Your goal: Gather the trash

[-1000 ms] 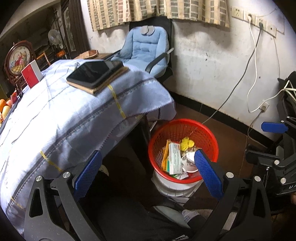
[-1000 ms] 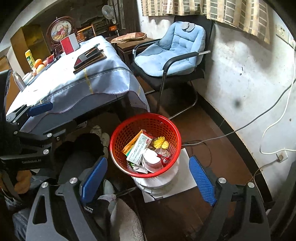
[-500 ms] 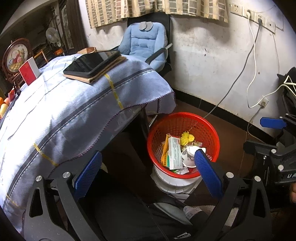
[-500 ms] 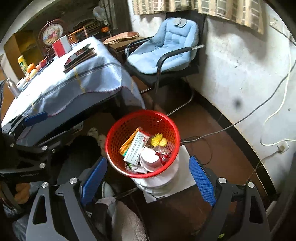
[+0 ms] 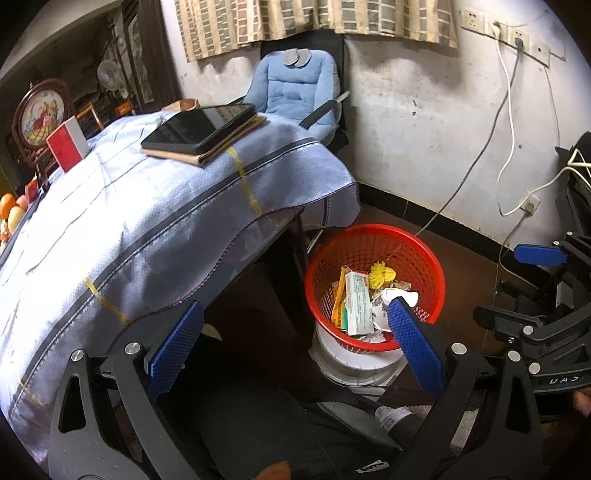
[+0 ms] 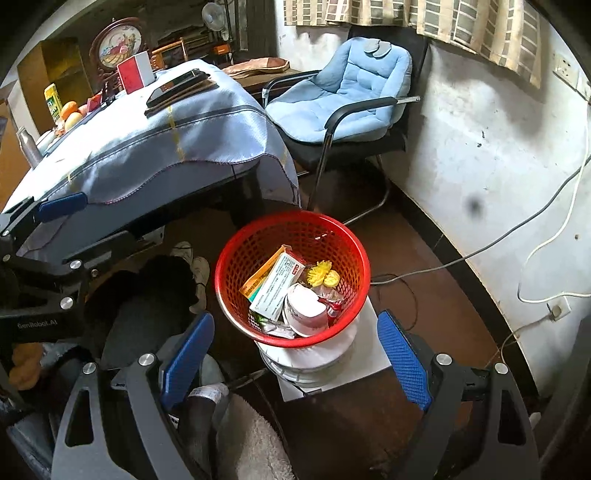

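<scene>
Okay, left wrist view first: the left gripper (image 5: 293, 341) is hanging with its blue pads wide apart and nothing between them, pointing down toward a dark floor. A table draped in a pale blue cloth (image 5: 147, 236) is filling the left half, with a dark tablet (image 5: 199, 127) lying on a brown folder near the far corner, a red and white box (image 5: 68, 147) standing further back, and oranges (image 5: 9, 208) sitting at the left edge. Below the cloth's hanging corner, a red mesh basket (image 5: 375, 243) is sitting on a white tub, holding trash: a white and green carton (image 5: 360, 304), a yellow scrap (image 5: 380, 275), crumpled wrappers. A blue cushioned chair (image 5: 295, 88) is standing against a stained white wall, under a checked curtain (image 5: 306, 22), with cables (image 5: 509, 110) dangling from wall sockets. The right gripper (image 5: 539, 254) is showing at the right edge, jaws apart. Right wrist view next: the right gripper (image 6: 297, 347) is hovering over the basket (image 6: 236, 258), pads spread wide, empty, not touching it. The carton (image 6: 277, 290), a white cup lid (image 6: 304, 308) and the yellow scrap (image 6: 323, 275) are lying inside. The tub is resting on a white sheet on the brown floor (image 6: 406, 236). The chair (image 6: 343, 99) is standing just beyond the table (image 6: 147, 147), and the left gripper (image 6: 61, 205) is reaching in from the left edge.
</scene>
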### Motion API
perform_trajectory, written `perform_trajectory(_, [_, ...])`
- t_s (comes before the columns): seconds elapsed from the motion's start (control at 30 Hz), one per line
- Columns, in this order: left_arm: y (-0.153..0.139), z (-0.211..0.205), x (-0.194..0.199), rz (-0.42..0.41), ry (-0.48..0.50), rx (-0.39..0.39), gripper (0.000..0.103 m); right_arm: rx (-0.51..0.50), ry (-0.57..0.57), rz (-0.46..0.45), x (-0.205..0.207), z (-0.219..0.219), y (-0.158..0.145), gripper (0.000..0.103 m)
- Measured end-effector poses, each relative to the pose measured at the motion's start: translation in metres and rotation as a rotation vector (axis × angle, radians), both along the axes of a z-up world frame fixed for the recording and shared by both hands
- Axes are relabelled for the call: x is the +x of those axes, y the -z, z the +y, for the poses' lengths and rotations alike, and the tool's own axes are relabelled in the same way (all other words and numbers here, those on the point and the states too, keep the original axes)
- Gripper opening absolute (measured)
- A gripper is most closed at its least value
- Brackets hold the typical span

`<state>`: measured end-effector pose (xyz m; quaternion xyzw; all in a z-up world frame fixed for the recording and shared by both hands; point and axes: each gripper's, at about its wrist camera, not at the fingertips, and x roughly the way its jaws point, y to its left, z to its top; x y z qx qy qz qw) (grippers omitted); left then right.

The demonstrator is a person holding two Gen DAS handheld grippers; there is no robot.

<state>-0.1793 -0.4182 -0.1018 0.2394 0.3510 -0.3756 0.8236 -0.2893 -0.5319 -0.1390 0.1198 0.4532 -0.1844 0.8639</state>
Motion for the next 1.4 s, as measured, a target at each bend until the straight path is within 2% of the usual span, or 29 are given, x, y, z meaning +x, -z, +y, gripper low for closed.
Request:
perform_trajectory(0.4, [0.005,-0.006,-0.003,-0.013,0.034,0.029,0.096,0.001,0.003,0.001,0.0,-0.001,0.0,0.088])
perform_trajectory(1.4, [0.011,-0.01,-0.008,-0.02,0.061,0.04,0.096,0.008,0.009,0.016,0.0,-0.005,0.005,0.089])
